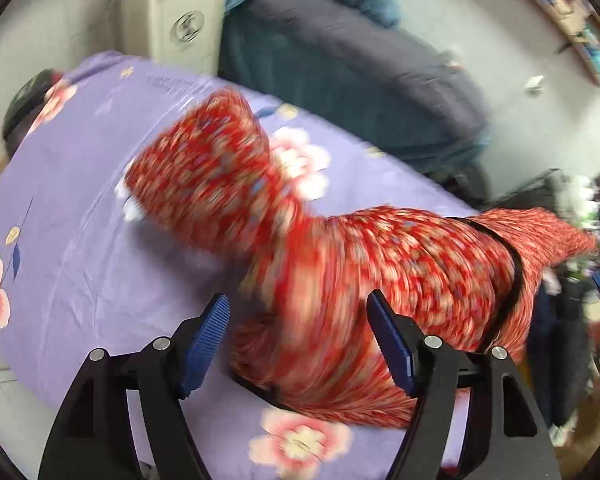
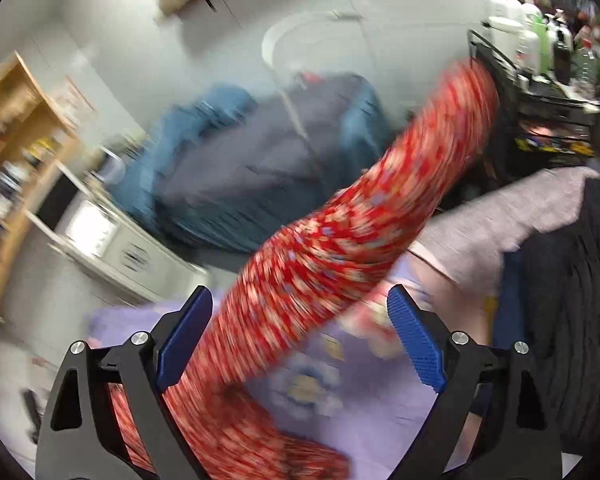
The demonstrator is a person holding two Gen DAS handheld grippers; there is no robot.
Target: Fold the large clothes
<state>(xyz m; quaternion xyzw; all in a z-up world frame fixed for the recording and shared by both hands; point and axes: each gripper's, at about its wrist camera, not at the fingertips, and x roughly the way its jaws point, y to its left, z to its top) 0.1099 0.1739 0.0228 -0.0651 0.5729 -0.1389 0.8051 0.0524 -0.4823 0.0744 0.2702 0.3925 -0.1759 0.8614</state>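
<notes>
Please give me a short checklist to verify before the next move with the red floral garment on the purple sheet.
1. Left gripper open: ok.
2. Right gripper open: ok.
3. Red floral garment released by the pads: cannot tell, it passes between both jaws.
4. Garment flat on the purple floral sheet: not ok, bunched and twisted.
5. Views sharp enough to pick an edge: not ok, blurred.

The red flowered garment (image 1: 340, 272) is smeared by motion blur, its shape unclear. Toward two o'clock, the bottles (image 2: 532, 36) are too small to read. The shelves (image 2: 16, 152) at nine o'clock blur, contents untellable.
</notes>
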